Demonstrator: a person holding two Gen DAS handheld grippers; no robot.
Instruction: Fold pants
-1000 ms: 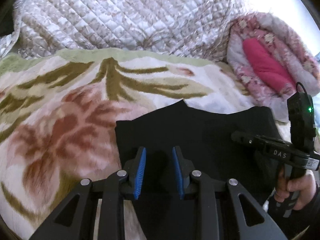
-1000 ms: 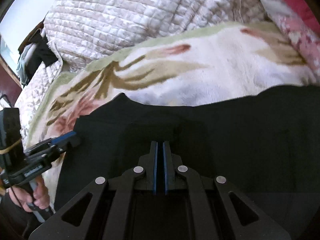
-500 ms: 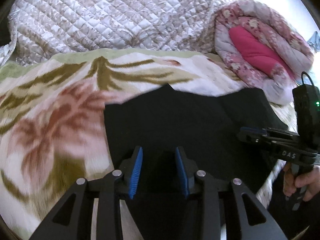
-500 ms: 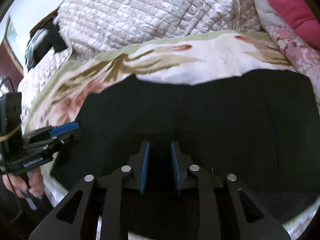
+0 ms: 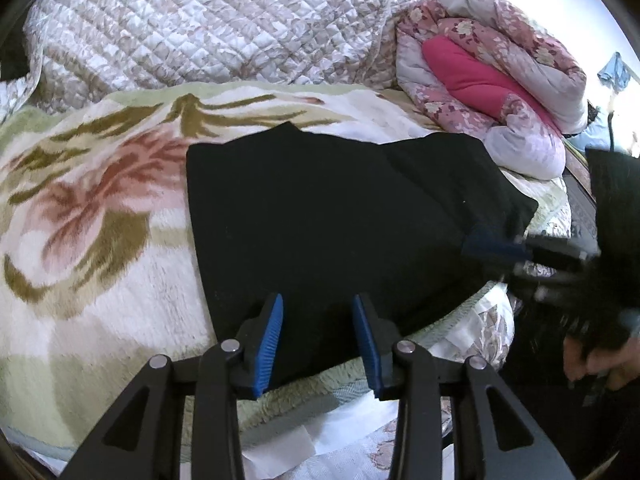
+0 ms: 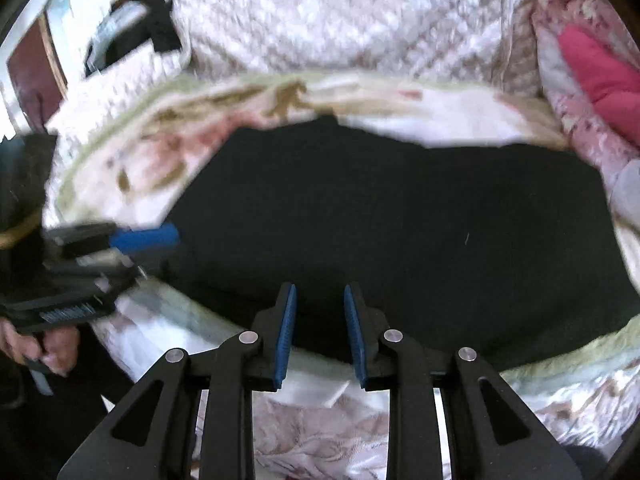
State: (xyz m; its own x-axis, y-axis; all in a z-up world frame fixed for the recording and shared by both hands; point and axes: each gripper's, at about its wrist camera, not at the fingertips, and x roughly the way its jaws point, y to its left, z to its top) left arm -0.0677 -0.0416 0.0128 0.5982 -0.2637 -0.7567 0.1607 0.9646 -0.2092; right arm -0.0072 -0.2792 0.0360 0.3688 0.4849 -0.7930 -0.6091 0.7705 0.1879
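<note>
Bed with floral fleece blanket [image 5: 100, 240], black folded pants [image 5: 328, 216] flat on it.

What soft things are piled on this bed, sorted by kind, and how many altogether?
Black pants, lying folded flat: 1
Plush flowered blanket under them: 1
Quilted bedspread, bunched at the back: 1
Rolled pink floral comforter on the right: 1
Total: 4
</note>
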